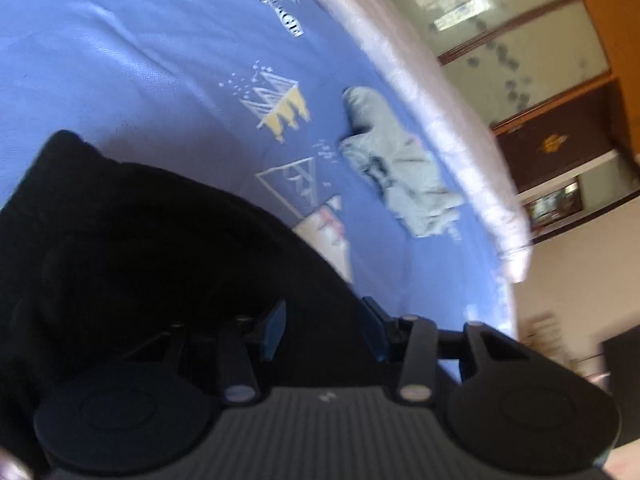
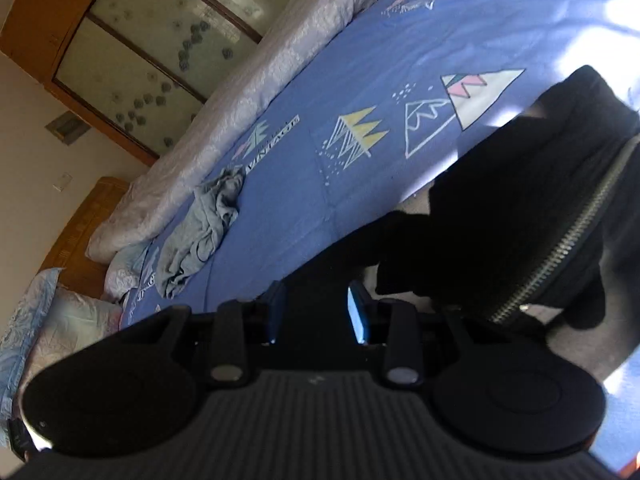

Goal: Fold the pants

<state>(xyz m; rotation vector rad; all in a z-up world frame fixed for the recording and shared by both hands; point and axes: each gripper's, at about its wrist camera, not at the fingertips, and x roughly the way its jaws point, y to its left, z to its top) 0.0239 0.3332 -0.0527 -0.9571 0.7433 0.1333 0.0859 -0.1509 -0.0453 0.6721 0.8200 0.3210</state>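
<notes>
Right, your left gripper point(image 1: 326, 330) is low over the bed, its two blue-padded fingers point(image 1: 275, 330) set apart with black cloth filling the gap; whether they actually pinch that cloth, you cannot tell from this blurred view. The black pants point(image 1: 152, 240) spread in a dark mass ahead of you and off to the left, lying on the blue bedsheet point(image 1: 140, 60) with its printed triangles and crowns. Further on, well apart from the pants, a crumpled grey-green garment point(image 1: 394, 164) sits near the bed's far edge, just beside the pale quilted bedspread point(image 1: 420, 92) that runs along it. Behind that stands a wooden wardrobe point(image 1: 520, 28) with frosted panels.

Now your right gripper point(image 2: 316, 312): its fingers point(image 2: 358, 314) are likewise parted, dark fabric between them, and again the grip itself cannot be told. In the right wrist view the pants point(image 2: 500, 208) rise to the right, bunched up and not yet folded, with a metal zipper point(image 2: 568, 248) running diagonally down the cloth. The sheet point(image 2: 360, 60) stretches away beyond, sunlit at the upper right. That grey-green garment point(image 2: 204, 228) lies in a heap at the left by the bedspread point(image 2: 248, 92), and a pillow point(image 2: 48, 312) shows at the lower left near the wooden headboard point(image 2: 80, 232).
</notes>
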